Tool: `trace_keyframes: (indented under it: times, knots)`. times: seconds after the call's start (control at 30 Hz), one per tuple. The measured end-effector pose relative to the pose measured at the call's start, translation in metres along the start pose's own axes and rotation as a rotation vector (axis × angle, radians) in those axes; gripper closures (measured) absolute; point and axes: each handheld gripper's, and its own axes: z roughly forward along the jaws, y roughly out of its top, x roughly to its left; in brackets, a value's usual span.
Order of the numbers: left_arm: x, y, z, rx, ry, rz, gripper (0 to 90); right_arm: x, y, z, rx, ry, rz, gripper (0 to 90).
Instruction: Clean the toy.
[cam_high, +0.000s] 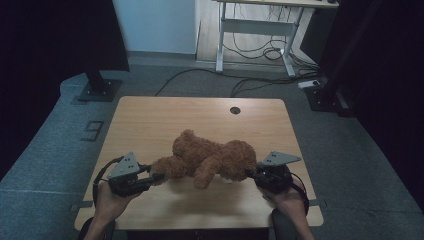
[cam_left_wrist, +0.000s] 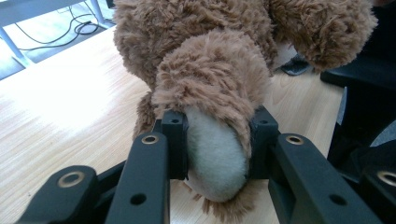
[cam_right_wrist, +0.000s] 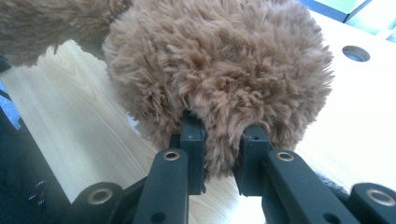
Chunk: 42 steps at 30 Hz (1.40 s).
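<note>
**A:** High view first: one bear (cam_high: 212, 160) is lying stretched across the near half of the worktop (cam_high: 150, 115). The left claw (cam_high: 150, 177) is gripping its foot end and the right claw (cam_high: 252, 175) is gripping the other end. Looks to me like the lifting step, with both hands carrying it together.

**B:** Left gripper view is backing that up. The jaws are pinching a foot, pads pressing in on both sides of the pale sole (cam_left_wrist: 217, 156). The rest of the body is hanging beyond it, just above the wood.

**A:** And the right gripper view is showing its jaws biting into a thick tuft of fur on a rounded lump, the head I'm guessing. Closed on it for sure.

**B:** So next I'd say both hands need to be moving in step, keeping the squeeze steady so the plush isn't slipping out.

**A:** Count: one bear, two claws, one worktop, one cable hole (cam_high: 235, 110) in it.
</note>
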Motion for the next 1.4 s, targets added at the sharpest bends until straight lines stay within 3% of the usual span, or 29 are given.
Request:
trace_keyframes:
  times: [0.87,1.17,1.4]
  knots:
    - [0.004,0.007,-0.005,-0.008,-0.035,-0.02,66.9,0.003,-0.001,0.004,0.0,-0.057,-0.035,74.9]
    - [0.0,0.013,-0.012,-0.004,-0.03,-0.02,66.4,0.008,0.006,-0.003,0.011,-0.045,-0.043,75.3]
    - [0.007,0.005,0.002,0.046,-0.033,-0.078,65.7,0.001,0.003,0.008,0.062,-0.021,-0.016,75.2]
